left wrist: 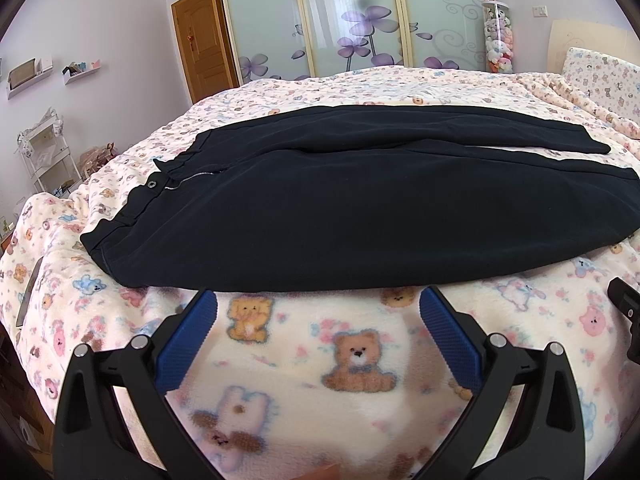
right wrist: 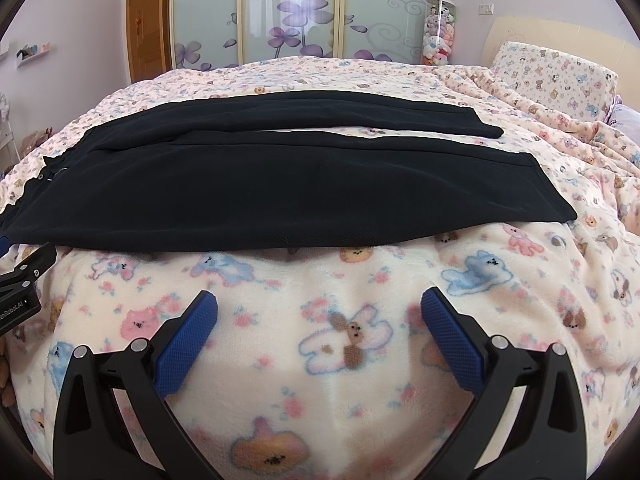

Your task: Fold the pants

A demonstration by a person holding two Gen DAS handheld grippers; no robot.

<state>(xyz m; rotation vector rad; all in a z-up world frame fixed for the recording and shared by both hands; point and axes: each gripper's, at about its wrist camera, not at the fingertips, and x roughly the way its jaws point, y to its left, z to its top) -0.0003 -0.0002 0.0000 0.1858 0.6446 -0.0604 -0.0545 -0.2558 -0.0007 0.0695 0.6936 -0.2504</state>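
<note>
Bedroom with lilac walls and a frosted wardrobe point(left wrist: 348, 20) painted with purple flowers; bed point(right wrist: 320, 380) under a teddy-bear fleece blanket. Dark pants point(left wrist: 360, 216) spread flat across the blanket, waistband and zipper point(left wrist: 192, 178) at the left, both legs running to the right, the far leg split off from the near one by a thin strip of blanket. Left claw point(left wrist: 318, 308) hovering just short of the near edge of the pants, blue pads wide apart, gripping nothing. Right claw point(right wrist: 319, 308) further right and a little further back from that edge, likewise spread and empty. Likely not yet begun, no fold visible. Risks from here: pinching plush blanket along with the trouser fabric, since the pile sits right under the hem; catching only the top layer, leaving the lower one behind; uneven lift between the sides, skewing the crease
</note>
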